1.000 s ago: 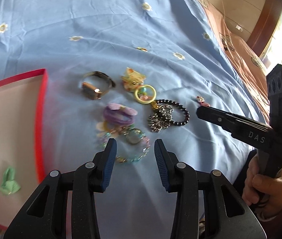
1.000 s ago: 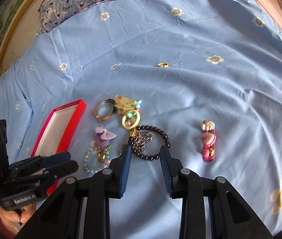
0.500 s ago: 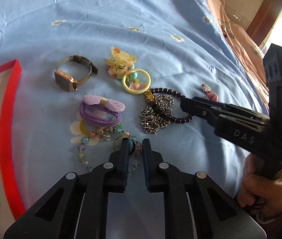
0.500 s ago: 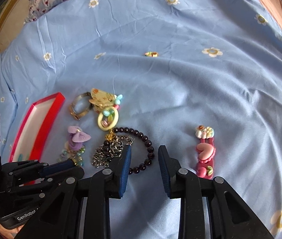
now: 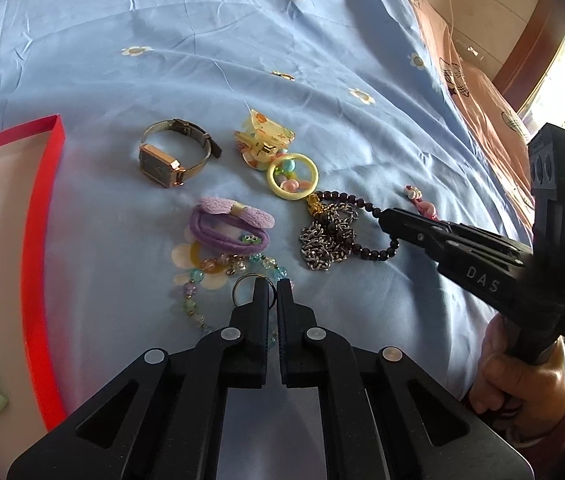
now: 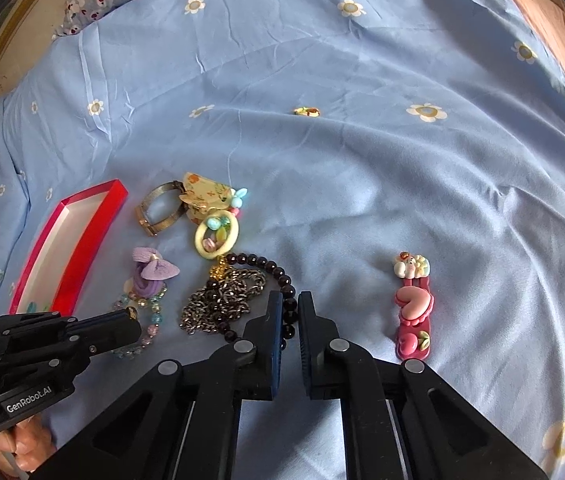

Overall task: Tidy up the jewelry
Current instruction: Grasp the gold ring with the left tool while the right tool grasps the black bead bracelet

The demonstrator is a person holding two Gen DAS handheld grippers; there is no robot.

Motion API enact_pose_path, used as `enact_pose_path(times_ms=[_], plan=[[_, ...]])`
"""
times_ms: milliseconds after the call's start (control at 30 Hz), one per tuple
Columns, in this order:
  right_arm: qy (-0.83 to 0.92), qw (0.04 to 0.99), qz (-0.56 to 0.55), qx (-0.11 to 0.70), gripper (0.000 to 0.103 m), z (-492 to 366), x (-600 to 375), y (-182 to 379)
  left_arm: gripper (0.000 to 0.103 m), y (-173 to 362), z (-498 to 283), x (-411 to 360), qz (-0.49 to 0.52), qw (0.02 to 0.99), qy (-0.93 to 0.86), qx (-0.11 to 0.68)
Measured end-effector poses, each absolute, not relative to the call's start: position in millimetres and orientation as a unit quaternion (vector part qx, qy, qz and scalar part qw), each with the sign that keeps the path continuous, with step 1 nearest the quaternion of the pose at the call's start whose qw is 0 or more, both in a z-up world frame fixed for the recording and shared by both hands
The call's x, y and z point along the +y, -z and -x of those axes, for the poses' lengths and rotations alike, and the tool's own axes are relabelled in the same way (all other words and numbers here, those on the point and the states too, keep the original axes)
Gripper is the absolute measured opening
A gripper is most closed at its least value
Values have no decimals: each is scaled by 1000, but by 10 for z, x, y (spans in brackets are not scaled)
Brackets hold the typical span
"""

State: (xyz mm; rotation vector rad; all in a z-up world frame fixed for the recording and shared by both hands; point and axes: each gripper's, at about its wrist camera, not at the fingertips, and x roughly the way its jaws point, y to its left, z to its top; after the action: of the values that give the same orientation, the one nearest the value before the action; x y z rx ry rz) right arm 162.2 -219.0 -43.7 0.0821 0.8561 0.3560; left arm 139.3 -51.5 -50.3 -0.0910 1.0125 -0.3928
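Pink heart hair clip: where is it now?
Right wrist view: pink heart hair clip lies alone on the blue bedsheet, right of the right claw and dark bead bracelet.

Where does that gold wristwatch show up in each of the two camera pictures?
Left wrist view: the wristwatch lies upper left of centre, right of the red box.
Right wrist view: the wristwatch lies left of centre, partly behind the yellow hair claw.
Shared landmark: the yellow ring charm.

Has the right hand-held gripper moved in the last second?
Yes. The right hand-held gripper has moved forward and its fingers have narrowed around the dark bead bracelet, which previously lay ahead of them.
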Motion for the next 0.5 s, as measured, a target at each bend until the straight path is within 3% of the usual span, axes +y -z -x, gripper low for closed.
enact_pose_path(times_ms=[500], plan=[[-217,906,-44,362,7,-1318,-1989,-83,3,181,-1095,-84,67,877,168,445]])
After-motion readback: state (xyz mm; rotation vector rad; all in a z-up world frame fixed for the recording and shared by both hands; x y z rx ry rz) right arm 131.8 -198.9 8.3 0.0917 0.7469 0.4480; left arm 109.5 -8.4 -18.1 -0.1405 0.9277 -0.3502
